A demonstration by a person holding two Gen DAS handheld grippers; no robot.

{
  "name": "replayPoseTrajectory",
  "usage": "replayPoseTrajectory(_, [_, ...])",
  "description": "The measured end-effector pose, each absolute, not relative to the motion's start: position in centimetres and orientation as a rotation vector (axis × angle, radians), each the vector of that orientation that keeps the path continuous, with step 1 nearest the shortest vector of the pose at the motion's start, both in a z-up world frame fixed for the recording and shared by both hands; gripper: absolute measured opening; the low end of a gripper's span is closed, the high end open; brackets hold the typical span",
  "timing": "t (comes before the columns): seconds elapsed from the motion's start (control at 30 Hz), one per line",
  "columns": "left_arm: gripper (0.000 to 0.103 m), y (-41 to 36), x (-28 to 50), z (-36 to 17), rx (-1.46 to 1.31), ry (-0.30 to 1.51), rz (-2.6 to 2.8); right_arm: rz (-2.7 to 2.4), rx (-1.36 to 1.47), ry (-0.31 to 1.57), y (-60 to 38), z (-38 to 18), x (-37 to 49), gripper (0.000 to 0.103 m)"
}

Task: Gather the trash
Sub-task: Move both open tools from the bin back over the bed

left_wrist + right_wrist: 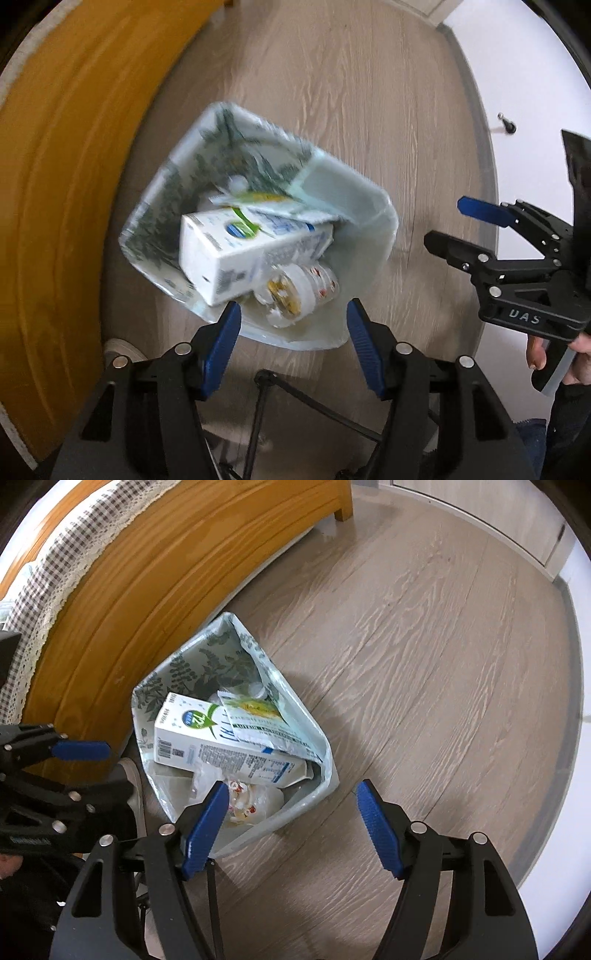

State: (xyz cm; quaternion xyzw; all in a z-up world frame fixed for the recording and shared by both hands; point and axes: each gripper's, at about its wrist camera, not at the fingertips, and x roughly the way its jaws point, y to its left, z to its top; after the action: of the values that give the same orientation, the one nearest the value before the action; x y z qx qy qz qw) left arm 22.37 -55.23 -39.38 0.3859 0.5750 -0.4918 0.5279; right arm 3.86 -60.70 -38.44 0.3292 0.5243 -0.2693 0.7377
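Observation:
A pale bin (364, 192) with a leaf-print lining stands on the wood floor; it also shows in the right wrist view (325, 775). Inside lie a white milk carton (236, 254) (221, 746), a yellow-green wrapper (255, 716) and a clear plastic cup with a lid (295, 291) (251, 805). My left gripper (293, 314) is open and empty above the bin's near rim. My right gripper (291, 797) is open and empty, above the bin's right edge; it shows at the right of the left wrist view (443, 225).
An orange wooden bed frame (155, 568) with a checked, lace-edged cover (55, 579) runs along the bin's left. A white wall with a doorstop (506, 127) lies to the right. Black stand legs (303, 402) cross the floor below my left gripper.

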Motion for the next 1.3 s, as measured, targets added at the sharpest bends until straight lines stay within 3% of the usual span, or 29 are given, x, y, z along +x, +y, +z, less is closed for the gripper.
replayPoseTrajectory(0.3, [0.057,-51.6,28.4,-30.2,0.747,1.182,-1.168,-0.615,0.550,1.128,-60.5,-31.2,8.3,0.069])
replayPoseTrajectory(0.37, [0.061,-50.3,29.9,-28.2,0.705,1.132,-1.155,-0.609,0.507,1.112,-60.1,-29.3,9.9,0.069])
replayPoseTrajectory(0.43, [0.066,-47.9,32.2,-25.7,0.605,1.065,-1.118,-0.591,0.475,1.090,-59.5,-27.7,11.6,0.069])
replayPoseTrajectory(0.8, [0.069,-33.5,44.9,-14.3,0.219,0.824,-0.892,-0.412,0.243,0.988,-51.9,-21.0,24.5,0.069])
replayPoseTrajectory(1.3, [0.071,-13.4,61.2,-13.9,-0.168,0.790,-0.462,-0.194,0.021,0.882,-39.6,-15.6,43.5,0.069])
